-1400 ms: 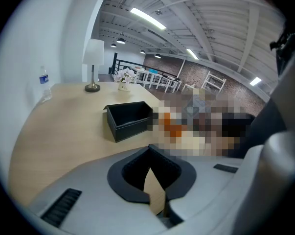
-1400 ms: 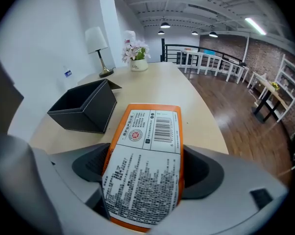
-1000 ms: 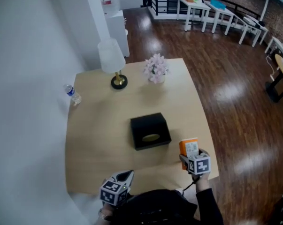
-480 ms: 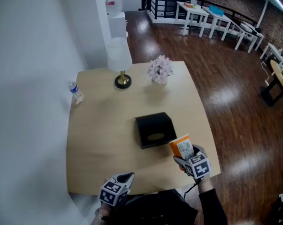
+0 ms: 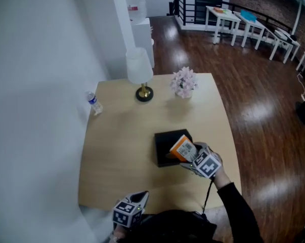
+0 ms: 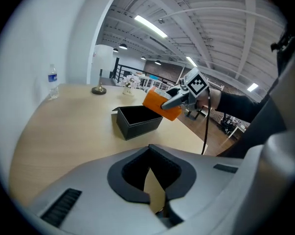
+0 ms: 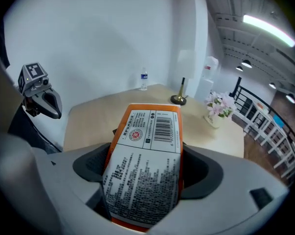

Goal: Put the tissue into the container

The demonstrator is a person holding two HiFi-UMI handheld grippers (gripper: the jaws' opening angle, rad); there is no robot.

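A black open-top container (image 5: 168, 145) (image 6: 136, 121) sits near the middle of the wooden table (image 5: 117, 156). My right gripper (image 5: 189, 155) (image 7: 147, 173) is shut on an orange tissue pack (image 5: 182, 148) (image 7: 148, 155). It holds the pack tilted over the container's right rim; in the left gripper view the tissue pack (image 6: 160, 105) hangs just above the box opening. My left gripper (image 5: 136, 199) (image 6: 152, 182) stays low at the table's near edge, jaws together and nothing held. In the right gripper view the left gripper (image 7: 45, 104) shows at far left.
At the table's far side stand a white lamp (image 5: 140, 74), a pink flower vase (image 5: 183, 83) and a water bottle (image 5: 94, 103) at the left edge. A white wall runs along the left. Dark wood floor lies to the right, with white tables (image 5: 243, 22) far behind.
My right gripper has carried the tissue pack leftward from the table's right edge to over the container and tipped it. The left gripper has stayed put.
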